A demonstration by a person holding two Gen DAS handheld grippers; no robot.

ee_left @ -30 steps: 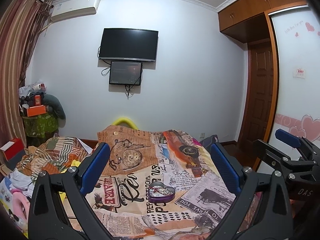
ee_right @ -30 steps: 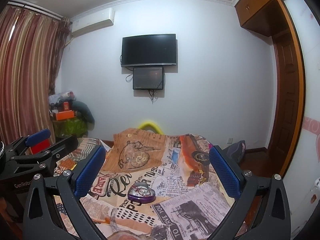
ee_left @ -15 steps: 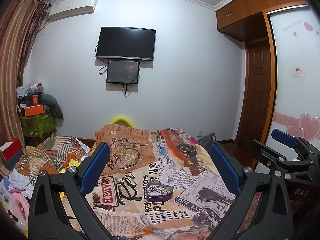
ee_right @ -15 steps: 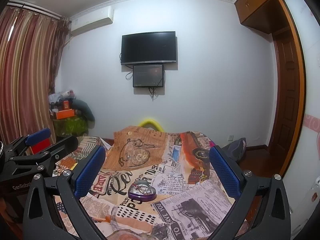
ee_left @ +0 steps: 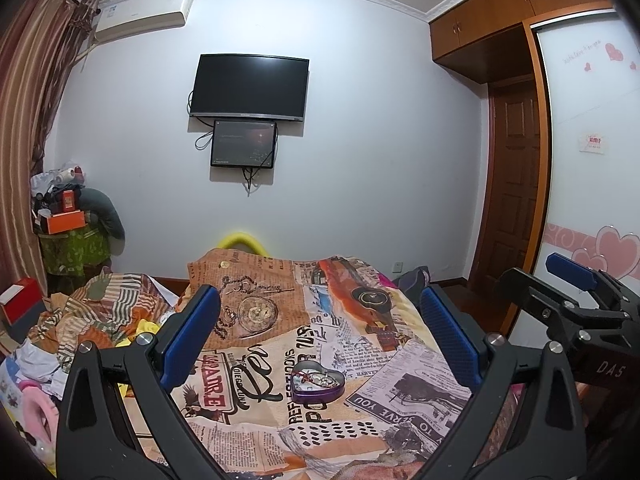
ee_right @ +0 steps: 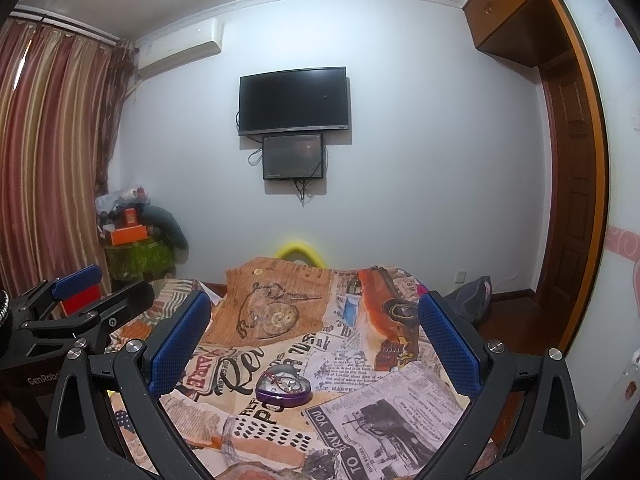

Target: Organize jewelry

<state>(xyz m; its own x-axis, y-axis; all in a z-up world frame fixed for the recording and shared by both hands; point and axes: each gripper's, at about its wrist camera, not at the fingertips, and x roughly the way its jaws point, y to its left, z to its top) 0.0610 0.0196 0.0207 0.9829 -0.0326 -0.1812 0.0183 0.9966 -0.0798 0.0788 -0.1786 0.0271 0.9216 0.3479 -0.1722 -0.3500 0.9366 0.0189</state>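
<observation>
A purple heart-shaped tin (ee_left: 317, 383) lies open on the newspaper-print bedspread (ee_left: 280, 320), with small jewelry pieces inside it. My left gripper (ee_left: 320, 340) hangs above the bed, open, the tin below and between its blue pads with nothing held. In the right wrist view the same tin (ee_right: 284, 390) sits low between the pads of my right gripper (ee_right: 316, 340), which is open and holds nothing. Each gripper shows at the edge of the other's view: the right gripper (ee_left: 576, 312) at the right, the left gripper (ee_right: 72, 312) at the left.
A pile of striped and coloured cloth (ee_left: 80, 312) lies left of the bed. A heaped stand (ee_left: 72, 232) fills the left corner by the curtain (ee_right: 48, 160). A TV (ee_left: 250, 88) hangs on the far wall; a wooden door (ee_left: 516, 200) is at the right.
Both views have tilted slightly upward and eased back over the second, so the tin sits a little lower in each frame. Both grippers stayed open.
</observation>
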